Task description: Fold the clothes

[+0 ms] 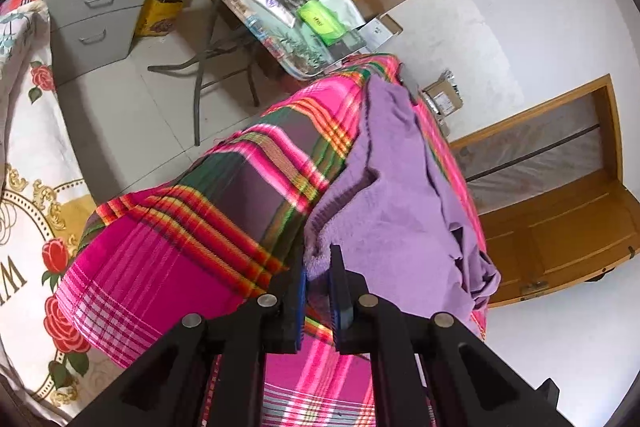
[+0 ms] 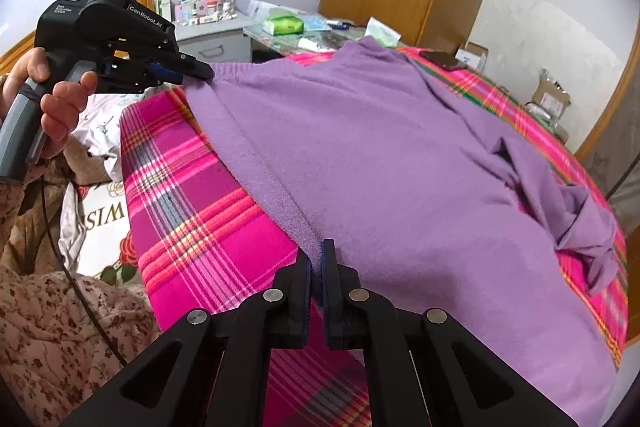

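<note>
right tongs (image 2: 317, 261) pinching sweater (image 2: 400, 155) hem | left tongs (image 1: 318, 267) pinching same hem, further along | sweater flat on plaid surface (image 2: 180, 195) ahead | step: first fold | next: lift hem together, carry toward collar

Left tongs (image 2: 200, 71) and right tongs (image 2: 317, 259) are both clamped, held level and well apart.

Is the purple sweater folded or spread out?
Mostly spread: the purple sweater lies flat across the plaid cloth, one sleeve crumpled.
</note>
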The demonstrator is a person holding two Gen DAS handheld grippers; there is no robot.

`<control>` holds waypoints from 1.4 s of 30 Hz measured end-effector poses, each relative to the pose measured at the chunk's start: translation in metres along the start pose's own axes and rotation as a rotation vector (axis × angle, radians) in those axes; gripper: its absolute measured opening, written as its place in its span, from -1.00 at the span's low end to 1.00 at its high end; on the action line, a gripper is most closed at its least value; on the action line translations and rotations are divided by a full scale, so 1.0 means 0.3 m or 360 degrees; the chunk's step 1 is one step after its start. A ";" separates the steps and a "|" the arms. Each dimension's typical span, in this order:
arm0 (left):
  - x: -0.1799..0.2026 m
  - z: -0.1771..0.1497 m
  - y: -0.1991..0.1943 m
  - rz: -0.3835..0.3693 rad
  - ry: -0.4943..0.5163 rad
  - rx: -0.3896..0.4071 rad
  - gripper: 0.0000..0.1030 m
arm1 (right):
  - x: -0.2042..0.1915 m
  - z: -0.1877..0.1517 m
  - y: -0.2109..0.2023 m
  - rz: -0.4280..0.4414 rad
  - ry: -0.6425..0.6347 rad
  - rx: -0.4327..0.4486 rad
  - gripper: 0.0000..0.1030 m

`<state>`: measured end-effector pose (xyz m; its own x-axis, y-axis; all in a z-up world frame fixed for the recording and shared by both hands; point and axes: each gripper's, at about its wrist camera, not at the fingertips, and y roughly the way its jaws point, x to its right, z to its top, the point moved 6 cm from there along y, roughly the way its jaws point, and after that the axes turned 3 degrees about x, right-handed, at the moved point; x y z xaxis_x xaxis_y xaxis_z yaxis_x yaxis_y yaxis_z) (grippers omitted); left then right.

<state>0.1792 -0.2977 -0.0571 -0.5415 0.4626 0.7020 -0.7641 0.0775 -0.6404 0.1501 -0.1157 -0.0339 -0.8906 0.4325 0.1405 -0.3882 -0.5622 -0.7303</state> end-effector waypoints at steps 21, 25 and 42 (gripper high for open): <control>0.162 0.185 -0.109 0.0271 0.0322 0.0121 -0.69 | 0.375 0.047 -0.287 -0.0207 0.0191 0.0200 -0.55; 0.380 0.242 -0.083 0.0242 0.0575 0.0114 -0.63 | 0.561 0.100 -0.437 -0.0419 0.0238 0.0266 -0.55; 0.828 0.222 0.563 0.0289 0.1041 -0.0532 -0.52 | 0.913 0.205 -0.287 -0.0377 0.0409 0.0092 -0.11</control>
<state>-0.1075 -0.2285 0.0298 -0.2508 0.9154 0.3149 -0.4793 0.1652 -0.8620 -0.0749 0.0078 0.1087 -0.6884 0.7149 0.1229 -0.5960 -0.4609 -0.6575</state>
